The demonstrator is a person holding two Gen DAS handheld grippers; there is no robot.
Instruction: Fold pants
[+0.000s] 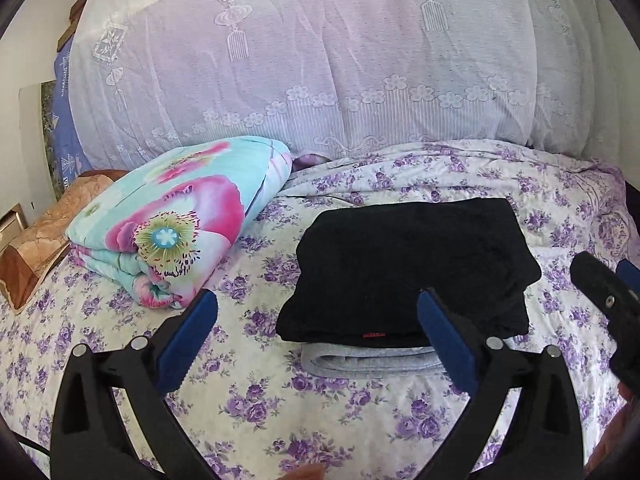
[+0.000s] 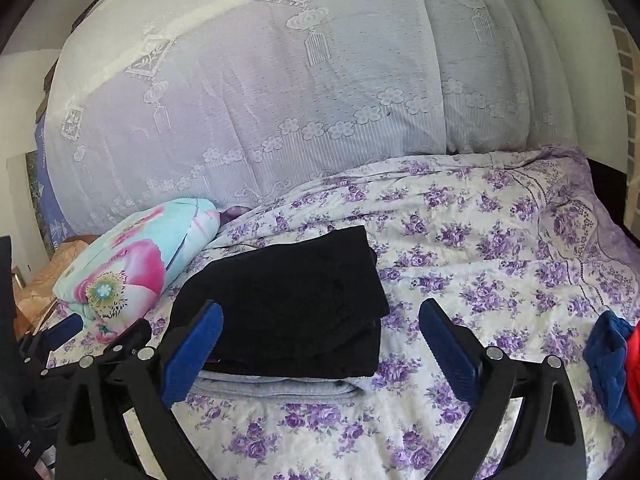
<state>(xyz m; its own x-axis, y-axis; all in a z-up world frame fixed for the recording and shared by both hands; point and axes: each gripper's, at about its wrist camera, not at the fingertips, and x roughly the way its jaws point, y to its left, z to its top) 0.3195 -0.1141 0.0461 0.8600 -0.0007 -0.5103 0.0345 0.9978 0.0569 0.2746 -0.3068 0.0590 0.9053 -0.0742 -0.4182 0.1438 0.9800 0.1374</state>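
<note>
Black pants (image 1: 412,264) lie folded in a thick rectangle on top of a folded grey garment (image 1: 372,360), on the purple-flowered bedsheet (image 1: 248,396). My left gripper (image 1: 318,300) hovers just in front of the stack, open, with nothing between its blue pads (image 1: 188,344). In the right wrist view the same black pants (image 2: 288,304) sit ahead and to the left. There my right gripper (image 2: 320,306) is open and holds nothing. Its left finger overlaps the near left corner of the pants in the picture; whether it touches them I cannot tell.
A folded quilt with pink flowers (image 1: 176,224) lies left of the stack, with a brown pillow (image 1: 36,244) beyond it. A white lace cover (image 1: 320,60) drapes a tall pile at the back. Blue and red clothes (image 2: 612,364) lie at the bed's right edge.
</note>
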